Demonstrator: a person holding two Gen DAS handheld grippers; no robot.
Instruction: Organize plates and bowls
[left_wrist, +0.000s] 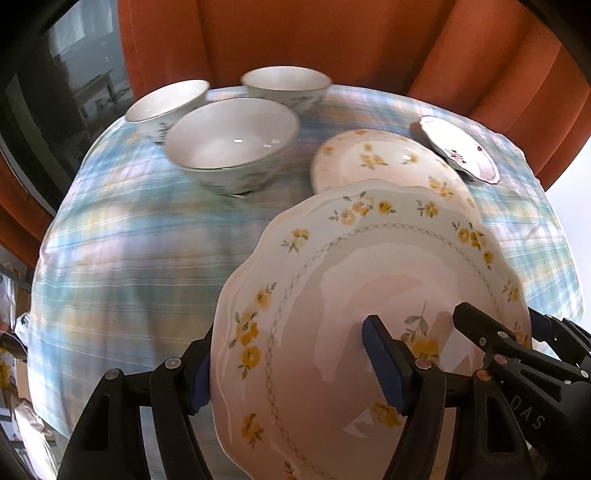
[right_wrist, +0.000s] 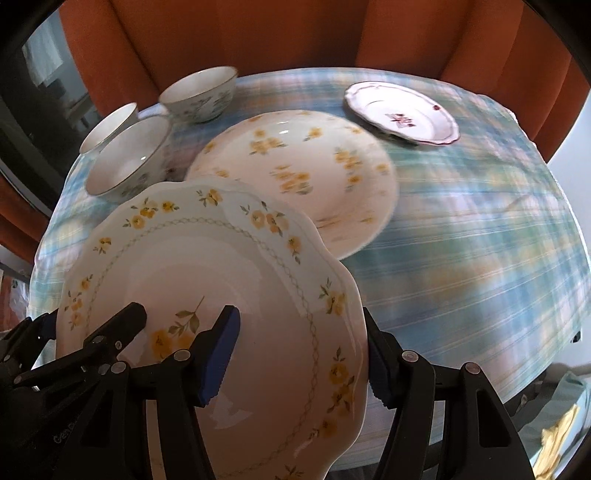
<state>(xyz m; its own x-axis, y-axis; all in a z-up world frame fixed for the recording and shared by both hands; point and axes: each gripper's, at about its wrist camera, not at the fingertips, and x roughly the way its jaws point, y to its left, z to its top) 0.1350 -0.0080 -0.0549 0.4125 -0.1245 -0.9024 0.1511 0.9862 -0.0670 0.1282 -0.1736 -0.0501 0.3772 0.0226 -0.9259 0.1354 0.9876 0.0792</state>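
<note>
A large scalloped plate with yellow flowers hangs tilted above the table, gripped from both sides. My left gripper is shut on its left rim, one blue pad on the face and the other under the edge. My right gripper is shut on the opposite rim the same way, and its black tip shows at the right of the left wrist view. A second yellow-flowered plate lies on the cloth just beyond. Three white bowls stand at the far left.
A small plate with a purple flower sits at the far right of the table. The blue plaid tablecloth covers the round table. Orange upholstery rises behind the table's far edge.
</note>
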